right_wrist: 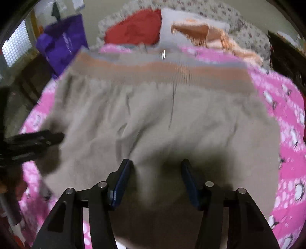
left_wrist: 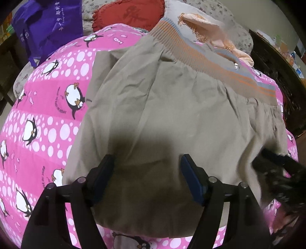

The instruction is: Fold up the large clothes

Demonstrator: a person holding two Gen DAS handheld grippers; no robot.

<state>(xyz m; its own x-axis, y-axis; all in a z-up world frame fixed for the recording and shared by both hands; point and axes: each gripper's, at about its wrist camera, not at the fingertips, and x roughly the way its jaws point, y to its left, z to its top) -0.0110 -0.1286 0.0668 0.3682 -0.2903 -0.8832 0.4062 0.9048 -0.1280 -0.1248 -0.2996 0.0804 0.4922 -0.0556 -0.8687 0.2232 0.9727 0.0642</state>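
A large khaki garment [left_wrist: 172,107] with a ribbed hem band striped orange and grey [left_wrist: 206,59] lies spread on a pink penguin-print bedspread [left_wrist: 44,115]. My left gripper [left_wrist: 148,159] hovers open just above its near part, nothing between the pads. The right gripper shows blurred at the right edge of the left wrist view [left_wrist: 275,172], over the garment's right side. In the right wrist view the garment [right_wrist: 162,115] fills the middle, its band [right_wrist: 162,70] at the far side. My right gripper [right_wrist: 155,162] is open and empty above it. The left gripper [right_wrist: 34,141] reaches in from the left.
A purple bag [left_wrist: 49,24] hangs at the far left. A red cushion [left_wrist: 130,15], a grey pillow and a peach fuzzy cloth [left_wrist: 216,36] lie beyond the garment. Dark wooden furniture [left_wrist: 275,69] stands at the right of the bed.
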